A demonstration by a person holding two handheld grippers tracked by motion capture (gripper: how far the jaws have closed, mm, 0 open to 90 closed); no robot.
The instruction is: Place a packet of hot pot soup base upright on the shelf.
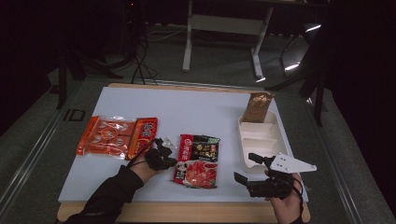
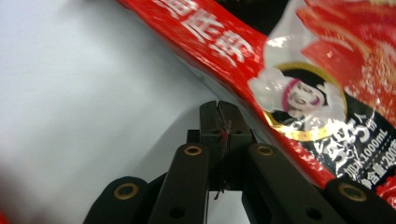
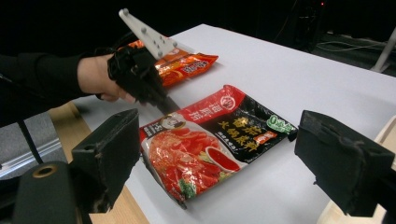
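A red and black soup-base packet [image 1: 198, 161] lies flat in the middle of the white table [image 1: 196, 107]. My left gripper [image 1: 173, 162] is shut, its black jaws pressed together with the tips [image 2: 218, 109] right at the packet's [image 2: 299, 93] left edge; I see nothing gripped between them. From the right gripper view, the left gripper [image 3: 169, 108] slants down to the packet's [image 3: 210, 140] near corner. My right gripper [image 1: 246, 168] hovers to the packet's right near the front edge, jaws wide open and empty [image 3: 219, 140].
An orange snack packet [image 1: 116, 136] lies at the left of the table. A white compartment tray [image 1: 247, 140] stands at the right, with a brown packet [image 1: 257, 106] upright at its far end. A wooden rim edges the front; the floor and a table frame lie beyond.
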